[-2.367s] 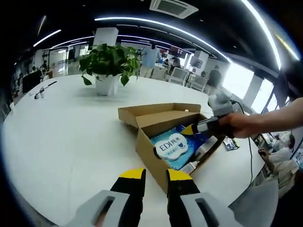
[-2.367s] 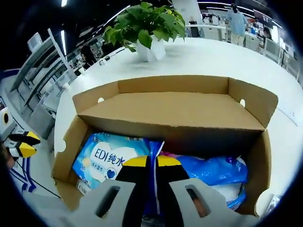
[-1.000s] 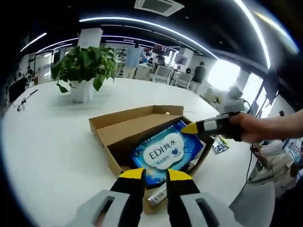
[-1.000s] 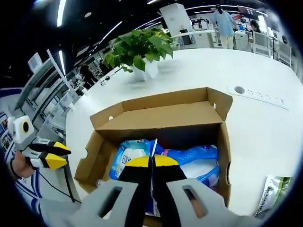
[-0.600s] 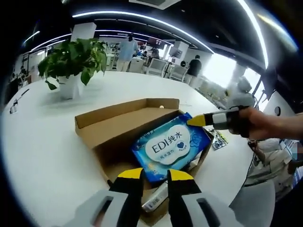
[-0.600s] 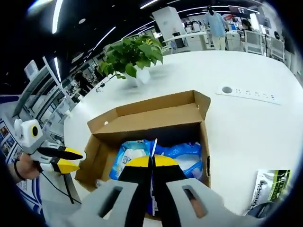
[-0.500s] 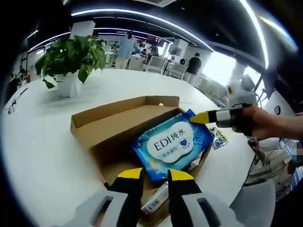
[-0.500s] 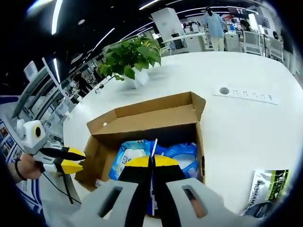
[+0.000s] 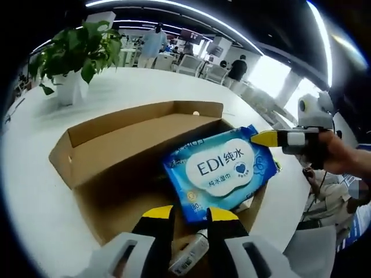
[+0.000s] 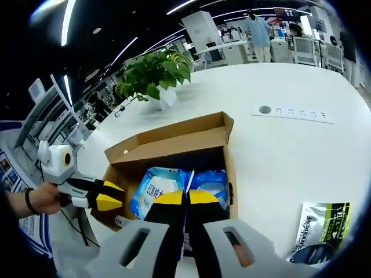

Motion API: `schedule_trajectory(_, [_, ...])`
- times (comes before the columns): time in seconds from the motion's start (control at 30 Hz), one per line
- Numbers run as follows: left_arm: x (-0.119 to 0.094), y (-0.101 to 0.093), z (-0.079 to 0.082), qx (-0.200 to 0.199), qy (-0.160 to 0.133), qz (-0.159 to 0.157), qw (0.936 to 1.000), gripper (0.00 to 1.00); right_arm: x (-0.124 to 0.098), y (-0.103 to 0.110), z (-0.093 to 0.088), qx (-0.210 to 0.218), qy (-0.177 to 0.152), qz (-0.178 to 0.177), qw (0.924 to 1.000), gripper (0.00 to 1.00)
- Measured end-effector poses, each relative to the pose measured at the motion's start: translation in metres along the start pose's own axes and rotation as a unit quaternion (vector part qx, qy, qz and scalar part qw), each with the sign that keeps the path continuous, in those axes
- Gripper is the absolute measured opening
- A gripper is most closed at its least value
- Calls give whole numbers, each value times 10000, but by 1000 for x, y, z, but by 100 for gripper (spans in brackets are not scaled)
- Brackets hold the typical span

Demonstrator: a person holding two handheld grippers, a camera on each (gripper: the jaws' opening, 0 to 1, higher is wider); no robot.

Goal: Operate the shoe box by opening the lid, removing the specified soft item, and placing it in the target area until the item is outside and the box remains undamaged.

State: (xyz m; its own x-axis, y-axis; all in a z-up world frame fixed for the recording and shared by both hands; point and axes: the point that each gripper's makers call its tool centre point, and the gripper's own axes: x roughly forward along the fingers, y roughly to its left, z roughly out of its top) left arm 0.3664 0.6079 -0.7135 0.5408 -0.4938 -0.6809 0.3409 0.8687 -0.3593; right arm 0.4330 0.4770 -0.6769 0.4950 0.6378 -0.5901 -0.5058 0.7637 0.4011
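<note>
White tabletop [image 10: 290,150] in a large bright office carries the open shoe box [image 10: 174,145], a potted plant [image 10: 155,78] farther back and a green-and-white packet [image 10: 317,231] lying off to one side. From the right tool [image 10: 185,198], whose yellow-tipped jaws are pinched together on a thin edge seam of the blue wipes pack [image 9: 223,171], the pack stands lifted and tilted above the box's open mouth, not yet clear of the cardboard walls. It looks light, soft and floppy, with slick film that could slide or tear, so I judge the sealed edge a fair hold, though a deeper bite would be safer. The left tool [image 9: 186,213] hovers low over the near box wall, its jaws nearly closed with a narrow gap and nothing between them. A hand [image 9: 342,159] holds the right tool level, reaching in from the side.
</note>
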Motion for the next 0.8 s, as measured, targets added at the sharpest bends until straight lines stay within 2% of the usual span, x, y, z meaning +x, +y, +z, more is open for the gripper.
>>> schedule_trajectory(0.07, [6, 0, -1, 1, 70, 4, 10000, 22, -1, -1, -1, 33, 0, 1, 10000, 0])
schedule_trajectory(0.17, [12, 3, -3, -221, 181, 18, 9996, 26, -1, -1, -2, 90, -5, 19, 10000, 0])
schedule_trajectory(0.5, [28, -5, -9, -546, 411, -247, 9974, 25, -4, -5, -7, 258, -70, 24, 9996, 0])
schedule_trajectory(0.6, [32, -10, -11, -632, 440, -382, 9963, 19, -4, -7, -9, 348, -72, 27, 9994, 0])
schedule_trajectory(0.73, [31, -10, -7, -1083, 300, -505, 9924, 8, -6, -9, -10, 413, -85, -9, 9991, 0])
schedule_trajectory(0.8, [29, -9, -5, -1109, 270, -535, 9920, 6, -6, -10, -10, 443, -97, -12, 9990, 0])
